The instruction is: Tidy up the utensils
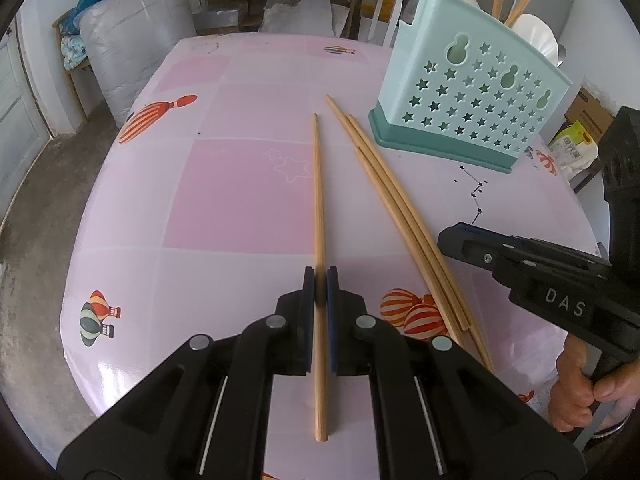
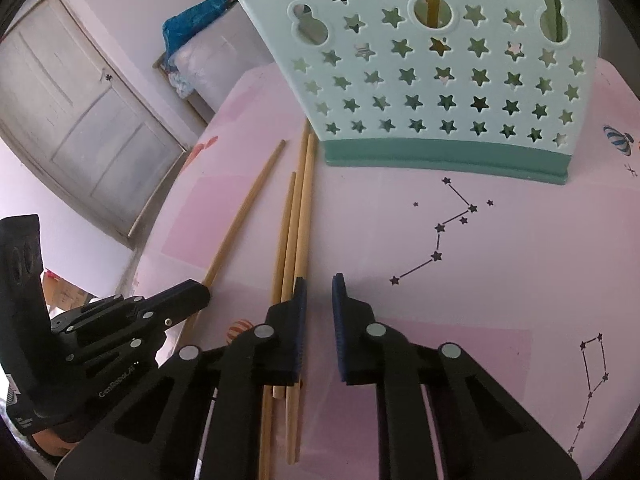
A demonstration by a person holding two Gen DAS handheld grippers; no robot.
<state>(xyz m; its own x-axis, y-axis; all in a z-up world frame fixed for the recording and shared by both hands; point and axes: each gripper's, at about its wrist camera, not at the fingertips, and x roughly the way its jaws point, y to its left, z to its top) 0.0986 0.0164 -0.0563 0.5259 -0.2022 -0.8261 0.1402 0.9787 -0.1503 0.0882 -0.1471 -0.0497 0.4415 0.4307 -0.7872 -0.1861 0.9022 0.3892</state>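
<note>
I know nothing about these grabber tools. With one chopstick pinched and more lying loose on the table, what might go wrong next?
The left gripper pinches the single chopstick partway along, so its long front end may swing and miss the holder. The right gripper is open with nothing between its pads, just beside the three loose chopsticks; it might nudge and scatter them. These lie close together, so it may grab several.

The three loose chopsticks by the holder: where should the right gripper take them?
Take the three chopsticks near their thicker near ends, from above, jaws across the bundle. They lie flat, side by side, just left of the right gripper, whose open jaws hold nothing.
</note>
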